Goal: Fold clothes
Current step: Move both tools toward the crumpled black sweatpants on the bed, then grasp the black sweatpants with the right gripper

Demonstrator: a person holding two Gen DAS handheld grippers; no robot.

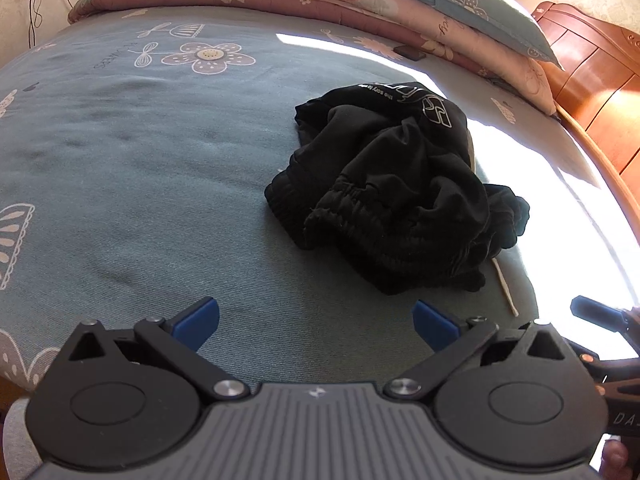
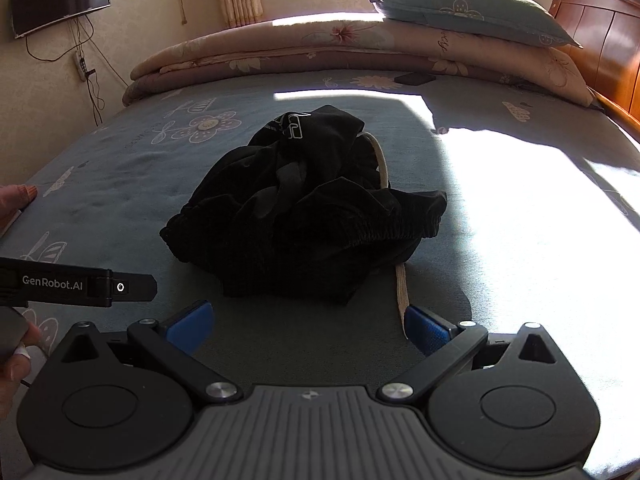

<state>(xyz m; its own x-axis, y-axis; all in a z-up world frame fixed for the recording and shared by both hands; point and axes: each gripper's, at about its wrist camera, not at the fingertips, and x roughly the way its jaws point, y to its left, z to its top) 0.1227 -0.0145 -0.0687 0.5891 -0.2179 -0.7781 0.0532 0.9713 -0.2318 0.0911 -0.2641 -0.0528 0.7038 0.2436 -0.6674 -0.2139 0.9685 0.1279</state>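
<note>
Centre-right in the left wrist view, a black garment (image 1: 384,184) lies bunched in a loose heap on the blue-grey flowered bedsheet (image 1: 140,168); the right wrist view shows the same heap at mid-frame. It looks like soft, light knit fabric, probably drawstring trousers or shorts: a gathered elastic waistband (image 1: 352,196) faces the camera, white lettering (image 1: 424,108) shows near the top of the pile, and a cream drawstring (image 2: 401,292) trails out toward the lower right. Such cloth will likely sag and slide, not hold a shape, so the thick waistband seems the surest place to pinch, one gripper at each end, rather than the thin cord. Below the heap, the left gripper (image 1: 316,322) hangs with its blue pads spread wide and nothing between them. The right gripper (image 2: 308,326) is likewise spread and empty, though its right pad (image 2: 426,330) sits just beside the drawstring's end. Farther off, across the upper frame, a folded floral quilt (image 2: 320,48) carries a blue pillow (image 2: 472,10), with a wooden headboard (image 2: 608,32) at upper right.
</note>
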